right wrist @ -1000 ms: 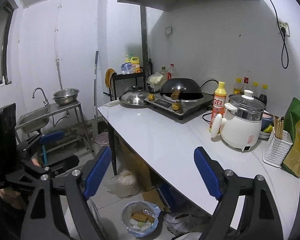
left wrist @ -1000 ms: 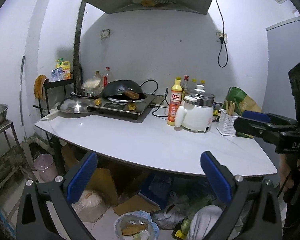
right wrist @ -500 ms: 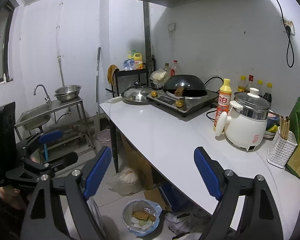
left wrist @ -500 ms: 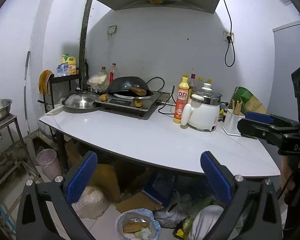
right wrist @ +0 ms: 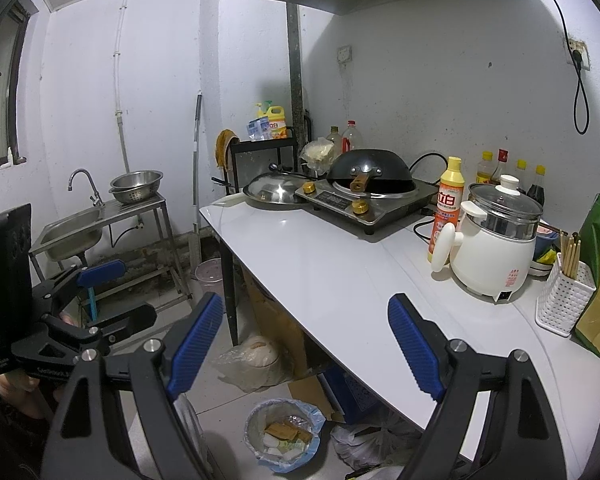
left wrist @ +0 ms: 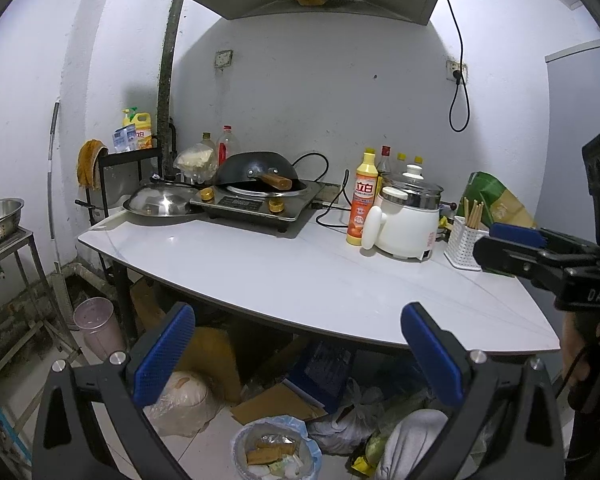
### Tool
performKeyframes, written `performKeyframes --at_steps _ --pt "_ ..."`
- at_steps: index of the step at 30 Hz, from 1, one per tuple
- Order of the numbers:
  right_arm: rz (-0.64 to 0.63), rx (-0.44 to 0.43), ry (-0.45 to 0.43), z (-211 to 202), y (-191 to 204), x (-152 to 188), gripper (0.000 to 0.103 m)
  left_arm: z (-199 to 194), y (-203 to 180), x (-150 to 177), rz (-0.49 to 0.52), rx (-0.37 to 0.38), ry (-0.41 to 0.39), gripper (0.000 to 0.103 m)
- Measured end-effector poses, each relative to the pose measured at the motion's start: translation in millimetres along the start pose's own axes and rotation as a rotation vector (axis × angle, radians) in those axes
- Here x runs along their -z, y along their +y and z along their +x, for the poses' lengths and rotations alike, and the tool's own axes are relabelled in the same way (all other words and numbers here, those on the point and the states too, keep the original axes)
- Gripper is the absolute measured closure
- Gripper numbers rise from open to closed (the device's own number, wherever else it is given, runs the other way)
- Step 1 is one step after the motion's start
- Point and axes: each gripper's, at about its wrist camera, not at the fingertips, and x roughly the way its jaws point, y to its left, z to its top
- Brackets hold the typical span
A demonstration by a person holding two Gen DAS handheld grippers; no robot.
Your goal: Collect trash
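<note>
Both grippers, left gripper (left wrist: 298,350) and right gripper (right wrist: 304,342), gape wide and empty, so I'd drop one toward the trash bin (right wrist: 282,434) at lower centre of frame, clearing the countertop (right wrist: 340,264) edge, before pinching its liner.

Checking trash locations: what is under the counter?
A lined bin of scraps, plastic bags, cardboard and a blue box. The counter hides anything further back.

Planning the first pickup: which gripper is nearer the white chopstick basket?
Right. The right gripper hovers just beside the chopstick basket; the left gripper hangs off the counter's front edge, well short of it.
</note>
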Motion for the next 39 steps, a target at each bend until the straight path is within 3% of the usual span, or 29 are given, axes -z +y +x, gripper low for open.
performKeyframes --at_steps 39 --pt "0.009 0.005 -0.014 -7.4 -3.2 -0.7 0.020 -7.5 -4.4 -2.4 0.011 0.010 -0.011 0.000"
